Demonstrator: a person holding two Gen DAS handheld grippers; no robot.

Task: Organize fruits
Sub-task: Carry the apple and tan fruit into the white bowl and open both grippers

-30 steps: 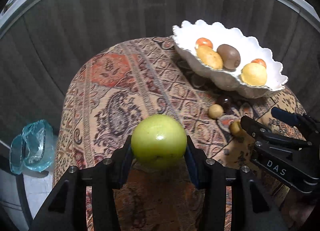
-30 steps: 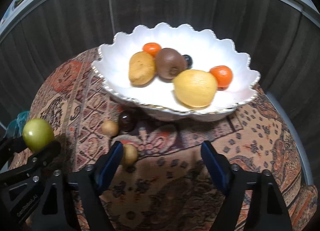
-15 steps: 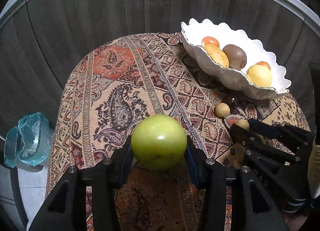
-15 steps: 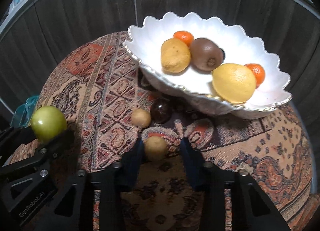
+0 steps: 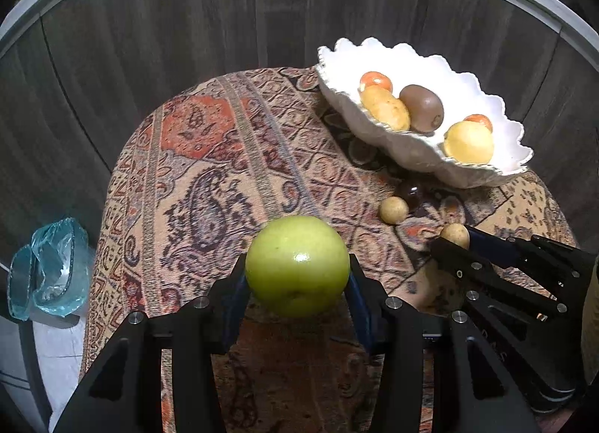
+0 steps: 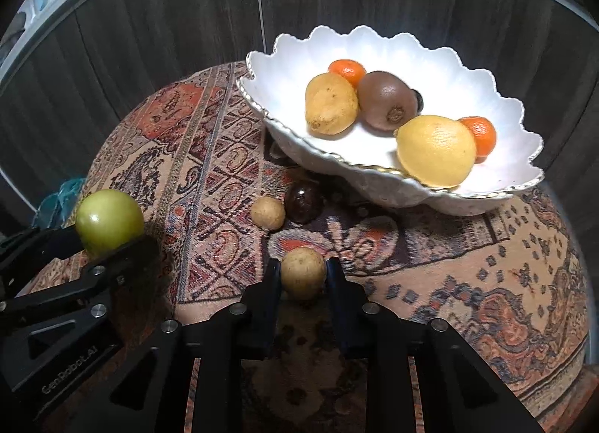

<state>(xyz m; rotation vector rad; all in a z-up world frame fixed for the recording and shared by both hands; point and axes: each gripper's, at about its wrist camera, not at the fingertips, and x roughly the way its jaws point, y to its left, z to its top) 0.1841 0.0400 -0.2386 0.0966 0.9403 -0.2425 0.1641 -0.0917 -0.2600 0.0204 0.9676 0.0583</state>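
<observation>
Patterned woven tablecloth [image 6: 209,156], white scalloped ceramic bowl [image 6: 498,111] at far right edge, left gripper [image 5: 297,275] clamping round green apple [image 5: 297,264], right gripper [image 6: 303,275] clamping small tan round fruit [image 6: 303,272].

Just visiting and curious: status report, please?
Left gripper shut on green apple. Right gripper shut on small tan fruit. White bowl ahead, path open.

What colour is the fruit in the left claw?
Green, a green apple; it shows best in the left wrist view.
</observation>
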